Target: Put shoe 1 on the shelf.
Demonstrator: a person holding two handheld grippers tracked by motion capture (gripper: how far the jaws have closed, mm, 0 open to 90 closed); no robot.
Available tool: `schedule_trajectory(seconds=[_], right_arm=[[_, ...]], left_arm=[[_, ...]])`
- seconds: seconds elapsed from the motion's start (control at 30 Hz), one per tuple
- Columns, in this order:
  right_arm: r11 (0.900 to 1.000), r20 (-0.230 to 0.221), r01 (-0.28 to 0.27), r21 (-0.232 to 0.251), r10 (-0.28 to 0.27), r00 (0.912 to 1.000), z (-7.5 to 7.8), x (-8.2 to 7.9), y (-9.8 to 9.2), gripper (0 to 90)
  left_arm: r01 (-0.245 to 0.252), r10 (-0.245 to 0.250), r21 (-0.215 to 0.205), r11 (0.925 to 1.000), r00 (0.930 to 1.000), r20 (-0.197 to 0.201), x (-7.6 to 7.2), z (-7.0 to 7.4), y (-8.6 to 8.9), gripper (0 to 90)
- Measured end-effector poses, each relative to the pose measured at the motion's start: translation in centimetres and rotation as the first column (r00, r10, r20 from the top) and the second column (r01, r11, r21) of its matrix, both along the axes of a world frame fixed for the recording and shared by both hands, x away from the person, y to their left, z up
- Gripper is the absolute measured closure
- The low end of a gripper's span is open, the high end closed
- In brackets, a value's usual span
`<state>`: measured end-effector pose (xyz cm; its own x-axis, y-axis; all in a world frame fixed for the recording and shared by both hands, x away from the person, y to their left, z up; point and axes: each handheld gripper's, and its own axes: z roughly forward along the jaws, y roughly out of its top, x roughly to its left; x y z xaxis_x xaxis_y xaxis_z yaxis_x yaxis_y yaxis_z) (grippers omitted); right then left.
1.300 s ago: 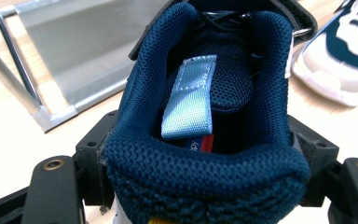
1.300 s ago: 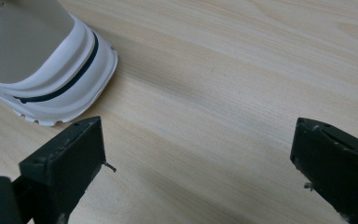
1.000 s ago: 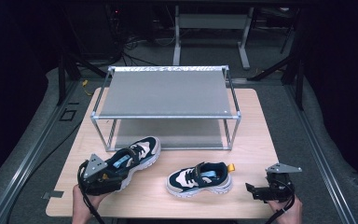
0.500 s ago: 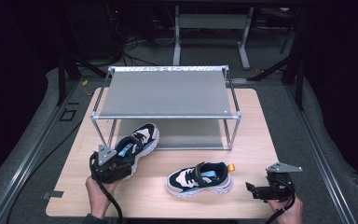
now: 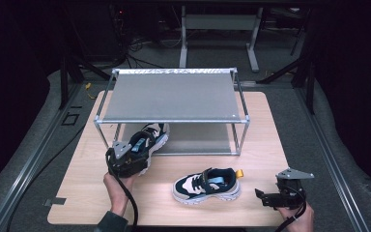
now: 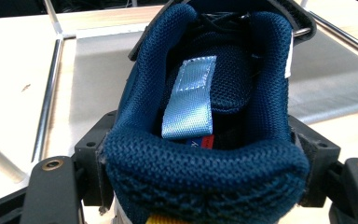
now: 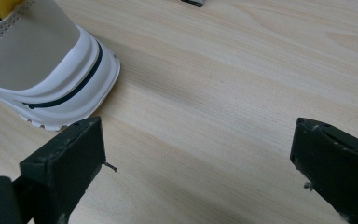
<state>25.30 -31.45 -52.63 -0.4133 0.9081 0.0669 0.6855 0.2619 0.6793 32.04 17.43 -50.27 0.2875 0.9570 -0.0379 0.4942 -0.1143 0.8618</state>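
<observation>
**Shoe heads for the lower shelf, gripped at the heel**

While your right gripper (image 5: 270,198) waits by the table's (image 5: 265,125) near right corner, jaws spread wide over bare wood with nothing between them, your left gripper (image 5: 134,155) carries the dark blue shoe (image 5: 149,140), toe pointing under the metal rack (image 5: 174,96). Its jaws are clamped on either side of the padded heel collar (image 6: 205,172), partway closed on the shoe. That mesh collar looks soft and would squash under pressure, so the firmer heel counter just below it is likely your safer hold. The shoe itself seems light, yet gripped at the heel the toe may droop. The second shoe (image 5: 206,184) sits on the table, between the two grippers.
</observation>
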Motion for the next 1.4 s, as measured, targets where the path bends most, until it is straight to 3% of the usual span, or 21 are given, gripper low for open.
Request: schedule_trajectory(seconds=[0.6,1.0,1.07,1.3,1.33,1.4], right_arm=[[1.0,-0.006,-0.004,-0.001,0.004,1.0,0.0,0.0,-0.1,3.0],[1.0,0.009,-0.004,0.004,0.004,1.0,0.2,0.0,0.0,3.3],[1.0,-0.005,-0.016,0.002,0.016,0.9999,0.4,0.0,0.0,3.3],[1.0,0.007,-0.009,0.009,0.008,0.9999,0.0,0.0,0.1,3.3],[1.0,-0.009,-0.016,0.009,0.016,0.9998,0.1,0.0,0.0,3.3],[1.0,0.003,-0.009,0.008,0.009,1.0,0.1,0.0,0.0,3.4]], left_arm=[[-0.037,0.037,-0.006,0.9993,0.9993,-0.004,3.8,-1.1,-2.5,25.8],[-0.06,0.06,-0.006,0.9982,0.9963,-0.062,6.2,-2.3,-3.8,25.4],[-0.062,0.063,0.006,0.998,0.9958,-0.067,6.6,-2.5,-3.9,25.2],[-0.104,0.104,0.008,0.9945,0.9909,-0.085,8.0,-3.2,-4.5,23.9],[-0.111,0.111,0.001,0.9938,0.99,-0.087,8.1,-3.3,-4.6,23.4],[-0.113,0.115,0.031,0.9931,0.9894,-0.088,8.3,-3.2,-4.7,19.7]])
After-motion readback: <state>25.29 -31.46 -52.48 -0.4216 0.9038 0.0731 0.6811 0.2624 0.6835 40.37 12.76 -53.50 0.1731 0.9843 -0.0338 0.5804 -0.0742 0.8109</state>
